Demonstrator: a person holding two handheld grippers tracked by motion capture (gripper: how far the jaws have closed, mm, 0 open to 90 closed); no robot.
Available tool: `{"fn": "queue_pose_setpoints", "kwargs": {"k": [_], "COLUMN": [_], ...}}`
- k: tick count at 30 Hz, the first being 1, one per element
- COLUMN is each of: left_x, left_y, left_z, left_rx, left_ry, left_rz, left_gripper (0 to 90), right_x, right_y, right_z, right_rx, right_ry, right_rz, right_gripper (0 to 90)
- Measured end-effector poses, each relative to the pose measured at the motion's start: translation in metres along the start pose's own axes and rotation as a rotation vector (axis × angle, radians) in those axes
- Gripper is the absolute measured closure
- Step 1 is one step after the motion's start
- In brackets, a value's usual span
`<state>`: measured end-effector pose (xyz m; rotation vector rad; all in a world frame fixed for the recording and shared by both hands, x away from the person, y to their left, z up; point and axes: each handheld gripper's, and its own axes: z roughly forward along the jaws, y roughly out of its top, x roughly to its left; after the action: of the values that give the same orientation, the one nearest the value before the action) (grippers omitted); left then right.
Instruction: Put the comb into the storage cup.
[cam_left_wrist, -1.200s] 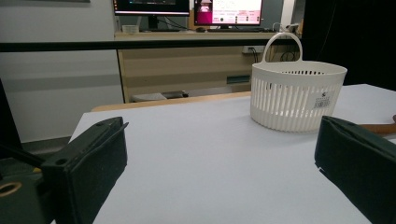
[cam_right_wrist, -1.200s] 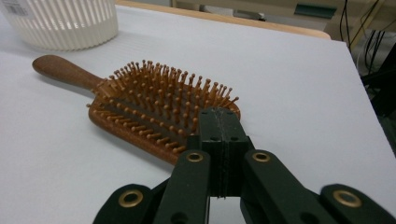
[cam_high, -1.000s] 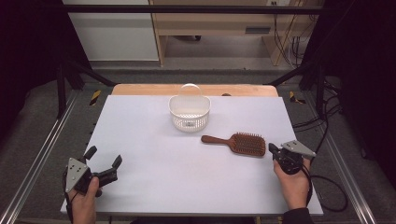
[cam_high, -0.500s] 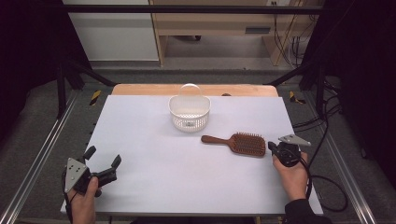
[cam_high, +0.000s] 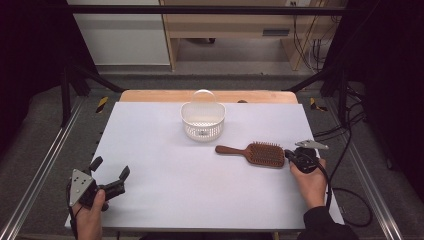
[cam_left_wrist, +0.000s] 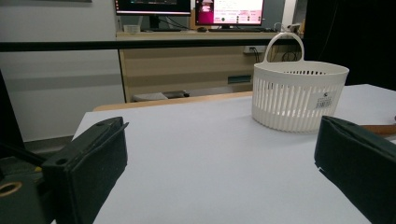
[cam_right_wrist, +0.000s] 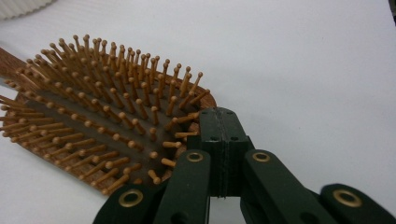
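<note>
Wooden paddle hairbrush (cam_high: 264, 154) lies bristles-up on the white counter (cam_high: 165, 165), right of centre, handle twd the white slatted basket (cam_high: 202, 121). Right hand-held gripper (cam_right_wrist: 219, 122) is pinched closed w/ nothing in it, tips at the brush head's edge: risk it just shoves or spins the brush instead of gripping, since closed jaws can't straddle the head. Left hand-held gripper (cam_high: 111, 174) is spread wide, well apart.

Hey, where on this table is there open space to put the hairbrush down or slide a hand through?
Widest bare stretch: the table between the left gripper and the hairbrush, in front of the basket. The far left corner beside the basket is bare too. It is crowded on the right, where the shut right gripper meets the hairbrush head.
</note>
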<state>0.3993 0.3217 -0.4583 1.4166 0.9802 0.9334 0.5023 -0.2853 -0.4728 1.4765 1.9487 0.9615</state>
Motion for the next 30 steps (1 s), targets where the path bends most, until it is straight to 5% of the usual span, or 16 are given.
{"fn": "queue_pose_setpoints", "kwargs": {"k": [17, 30], "left_x": [-0.001, -0.001], "left_y": [0.000, 0.000], "left_z": [0.000, 0.001], "left_rx": [0.003, 0.006], "left_ry": [-0.004, -0.008], "left_rz": [0.001, 0.003], "left_gripper": [2.6, 2.6], "right_x": [0.000, 0.015], "right_y": [0.014, 0.020], "right_z": [0.014, 0.027], "right_rx": [0.023, 0.017], "right_ry": [-0.002, 0.055], "right_rz": [-0.037, -0.068], "right_gripper": [90.0, 90.0]}}
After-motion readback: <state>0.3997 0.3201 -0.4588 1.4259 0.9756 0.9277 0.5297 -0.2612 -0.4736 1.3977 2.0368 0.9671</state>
